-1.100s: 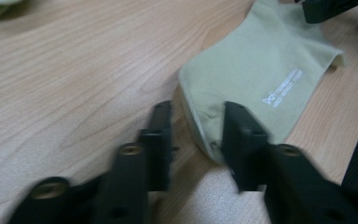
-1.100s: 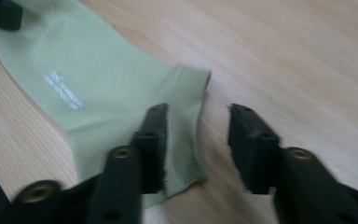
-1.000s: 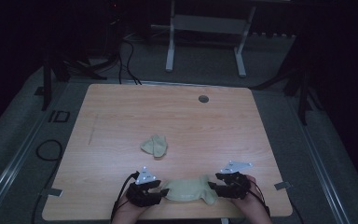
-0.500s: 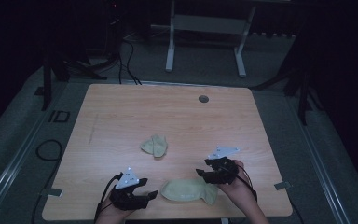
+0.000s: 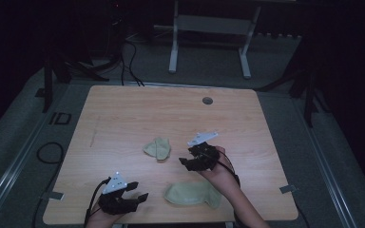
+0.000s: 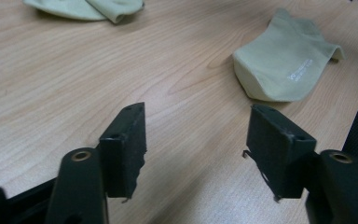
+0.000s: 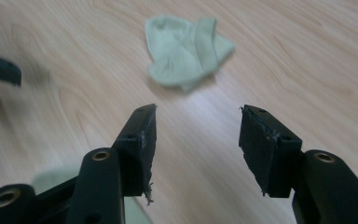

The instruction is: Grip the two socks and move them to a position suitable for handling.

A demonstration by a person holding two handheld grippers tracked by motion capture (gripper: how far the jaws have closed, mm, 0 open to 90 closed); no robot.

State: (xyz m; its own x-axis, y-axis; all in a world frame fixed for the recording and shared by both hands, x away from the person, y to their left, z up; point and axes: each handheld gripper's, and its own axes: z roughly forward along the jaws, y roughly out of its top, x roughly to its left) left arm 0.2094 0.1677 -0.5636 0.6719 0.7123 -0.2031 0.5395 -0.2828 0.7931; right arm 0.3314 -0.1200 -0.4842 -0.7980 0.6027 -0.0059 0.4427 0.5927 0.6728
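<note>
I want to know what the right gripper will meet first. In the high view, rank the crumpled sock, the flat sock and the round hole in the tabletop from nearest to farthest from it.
From the right gripper:
1. Crumpled sock, just to its left, mid-table.
2. Flat sock, below it, near the table's front edge.
3. Round hole, far side of the table, clearly farthest.

The wooden desk (image 5: 123, 123) has a small round grommet hole (image 5: 207, 100) near its far edge. Beyond it stands a white frame (image 5: 209, 28) on the grey floor (image 5: 9, 142). Black cables (image 5: 128, 57) trail at far left, another cable (image 5: 47, 154) loops beside the desk.
</note>
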